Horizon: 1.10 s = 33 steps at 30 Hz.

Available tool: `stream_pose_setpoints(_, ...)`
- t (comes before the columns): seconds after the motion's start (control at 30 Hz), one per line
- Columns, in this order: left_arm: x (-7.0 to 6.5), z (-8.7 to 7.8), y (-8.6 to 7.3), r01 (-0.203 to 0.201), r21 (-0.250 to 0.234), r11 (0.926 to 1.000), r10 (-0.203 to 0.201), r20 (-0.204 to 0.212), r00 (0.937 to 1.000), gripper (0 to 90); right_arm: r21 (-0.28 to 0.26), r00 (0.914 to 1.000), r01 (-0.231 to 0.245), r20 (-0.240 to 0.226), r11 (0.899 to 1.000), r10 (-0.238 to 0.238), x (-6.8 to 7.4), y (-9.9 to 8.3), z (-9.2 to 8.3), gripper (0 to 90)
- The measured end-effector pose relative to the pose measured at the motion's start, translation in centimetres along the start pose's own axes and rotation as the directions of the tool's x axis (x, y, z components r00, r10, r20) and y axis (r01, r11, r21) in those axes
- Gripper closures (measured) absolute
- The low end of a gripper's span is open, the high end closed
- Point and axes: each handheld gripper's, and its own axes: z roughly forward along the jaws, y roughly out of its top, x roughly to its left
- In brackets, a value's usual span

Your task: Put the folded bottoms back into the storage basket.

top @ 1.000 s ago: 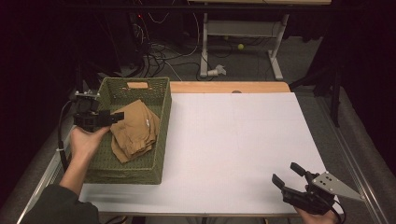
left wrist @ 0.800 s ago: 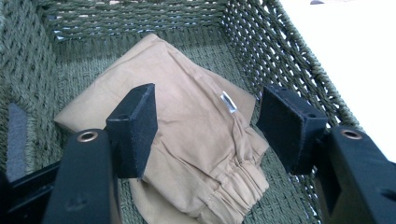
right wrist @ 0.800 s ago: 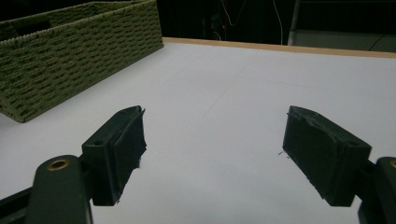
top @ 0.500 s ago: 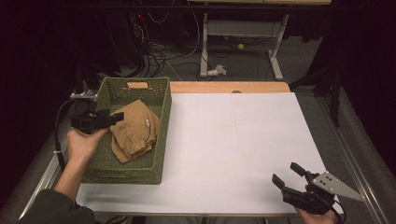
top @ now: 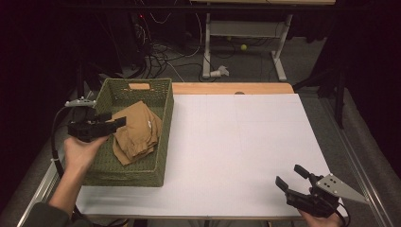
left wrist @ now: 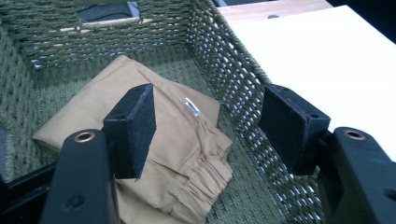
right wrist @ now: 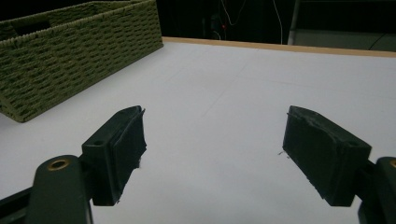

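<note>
The left gripper is held above the left part of the green woven basket, at about nine o'clock on the table in the high view, its jaws spread wide with nothing between the pads. In the left gripper view the gripper is seen hanging over the folded tan garment, apart from it; the garment's gathered waistband is turned toward six o'clock, and a small white label is visible near its middle. The garment is laid inside the basket, against the basket's floor. The right gripper is held low over the white table at about five o'clock, its jaws likewise parted and empty; in the right gripper view only bare tabletop is seen between them, with the basket at ten o'clock.
</note>
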Motion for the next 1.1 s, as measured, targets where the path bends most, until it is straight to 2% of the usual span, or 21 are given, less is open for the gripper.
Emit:
stream_pose_setpoints(0.27,-0.6,-0.7,-0.6,-0.025,-0.012,0.9996,0.026,0.018,0.9995,34.9,0.0,1.0,0.0,0.0,1.0,0.0,0.0,0.0,0.0,21.8)
stream_pose_setpoints(0.7,-0.4,-1.8,-2.0,-0.018,-0.038,0.9991,0.019,0.024,0.9995,34.9,-0.001,1.0,0.001,0.001,1.0,-0.001,0.0,0.0,0.0,21.8)
stream_pose_setpoints(1.1,-0.7,-2.7,-2.9,-0.037,-0.048,0.9982,0.038,0.027,0.9989,34.9,0.0,1.0,0.001,0.001,1.0,-0.001,0.0,0.0,0.0,21.8)
